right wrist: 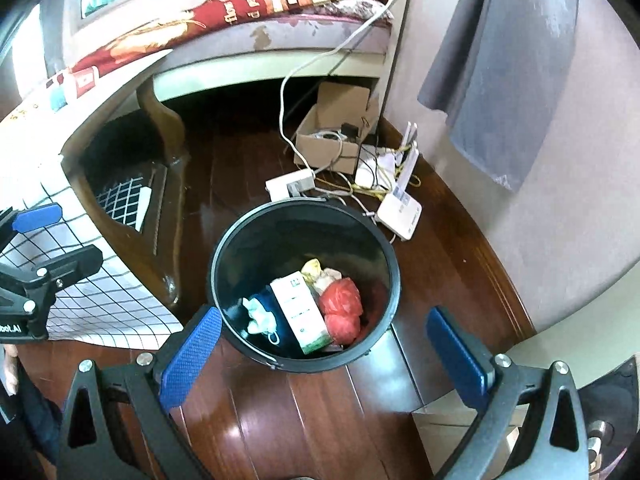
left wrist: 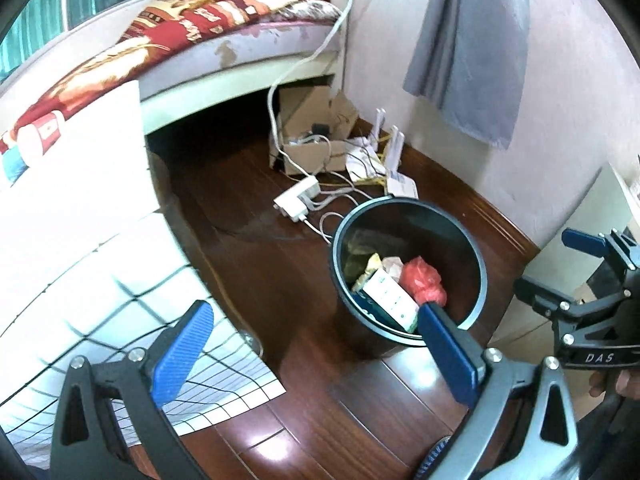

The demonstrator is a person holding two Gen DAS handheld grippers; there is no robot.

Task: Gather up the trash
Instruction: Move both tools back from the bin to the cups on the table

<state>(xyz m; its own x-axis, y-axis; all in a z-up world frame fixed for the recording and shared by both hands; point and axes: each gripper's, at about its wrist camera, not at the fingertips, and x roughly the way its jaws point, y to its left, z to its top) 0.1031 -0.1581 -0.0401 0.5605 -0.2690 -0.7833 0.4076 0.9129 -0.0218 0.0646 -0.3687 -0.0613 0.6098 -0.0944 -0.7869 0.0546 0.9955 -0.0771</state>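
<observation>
Looked mostly done: the bin (right wrist: 306,284) sat mid-frame on the floor (right wrist: 320,408), already holding a carton (right wrist: 298,310), a red bag (right wrist: 342,308) and tissue (right wrist: 258,316). Both the left gripper (left wrist: 316,354) and right gripper (right wrist: 324,354) hung spread apart, holding nothing. No loose trash showed nearby.

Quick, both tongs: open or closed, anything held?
Left tongs: open, holding nothing, beside the trash bin.
Right tongs: open, holding nothing, above the near rim of the bin.
</observation>
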